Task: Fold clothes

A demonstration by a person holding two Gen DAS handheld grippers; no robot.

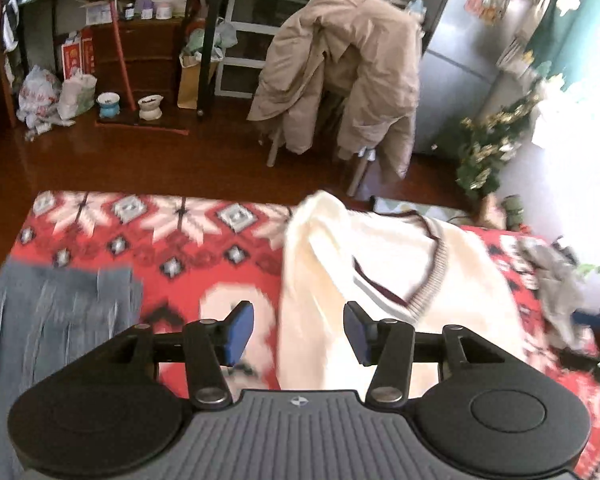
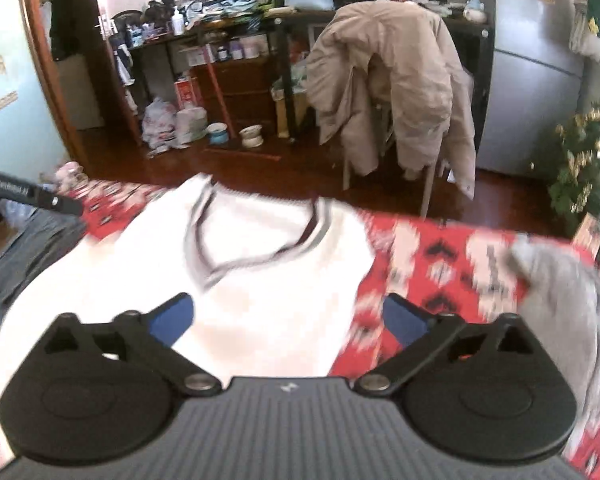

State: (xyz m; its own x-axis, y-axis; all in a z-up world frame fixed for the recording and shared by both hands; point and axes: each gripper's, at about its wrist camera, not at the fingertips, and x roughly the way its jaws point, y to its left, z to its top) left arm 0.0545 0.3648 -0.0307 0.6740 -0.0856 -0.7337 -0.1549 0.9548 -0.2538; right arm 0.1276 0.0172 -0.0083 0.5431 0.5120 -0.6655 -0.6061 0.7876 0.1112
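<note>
A cream V-neck sweater with a grey and maroon collar lies on a red patterned blanket. My left gripper hovers over the sweater's left edge, open, nothing between its blue pads. In the right wrist view the same sweater spreads in front, collar facing away. My right gripper stands wide open over the sweater's right side, with nothing pinched. The left gripper's black arm shows at the left edge of that view.
A grey-blue garment lies on the blanket to the left. A grey garment lies crumpled on the right. Beyond the blanket's far edge stand a chair draped with a beige coat, cluttered shelves and a small decorated tree.
</note>
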